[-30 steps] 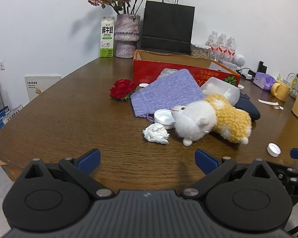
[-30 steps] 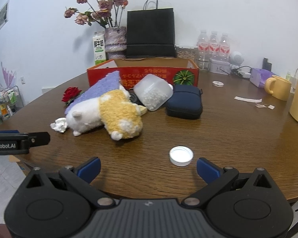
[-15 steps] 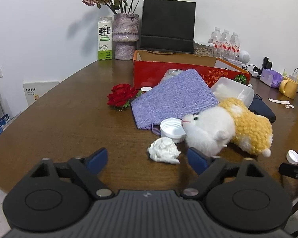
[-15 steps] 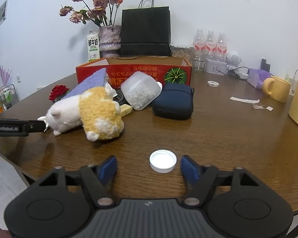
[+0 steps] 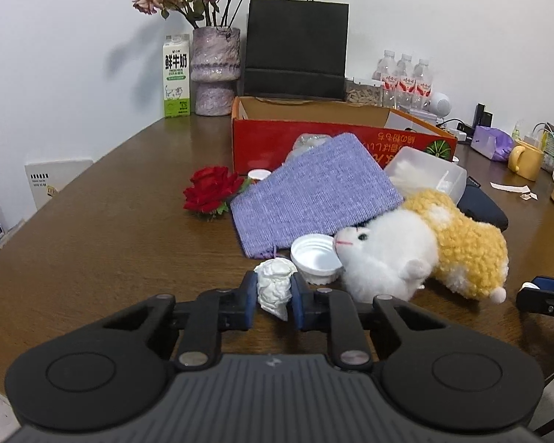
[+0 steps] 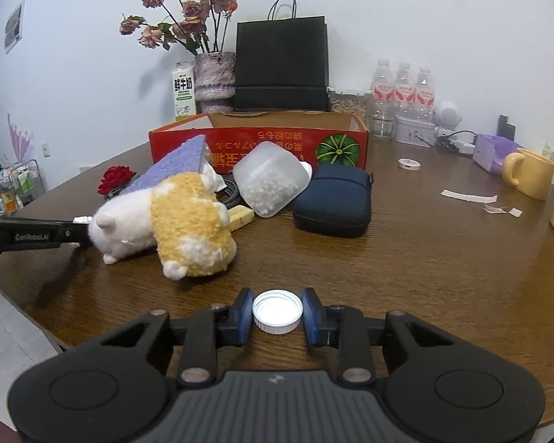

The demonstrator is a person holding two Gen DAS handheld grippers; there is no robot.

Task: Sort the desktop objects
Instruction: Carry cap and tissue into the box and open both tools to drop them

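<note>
My left gripper [image 5: 274, 291] is shut on a crumpled white tissue [image 5: 275, 286] on the brown table. Just beyond it lie a white cap [image 5: 315, 258], a white and yellow plush toy [image 5: 417, 254], a purple knitted cloth [image 5: 314, 199] and a red rose [image 5: 212, 188]. My right gripper [image 6: 277, 312] is shut on a small white bottle cap [image 6: 277, 312] resting on the table. In the right wrist view the plush toy [image 6: 177, 221], a clear tub of white beads [image 6: 271, 182] and a dark blue pouch [image 6: 334, 199] lie ahead.
An open red cardboard box [image 5: 336, 136] stands behind the pile, with a black paper bag [image 5: 295, 48], a vase of dried flowers [image 5: 214, 70] and a milk carton [image 5: 176, 75] at the wall. Water bottles [image 6: 402, 92] and a yellow mug [image 6: 530, 177] stand right.
Both grippers moved forward and closed: the left onto the crumpled tissue, the right onto the small white cap. One second ago both were wide open.
</note>
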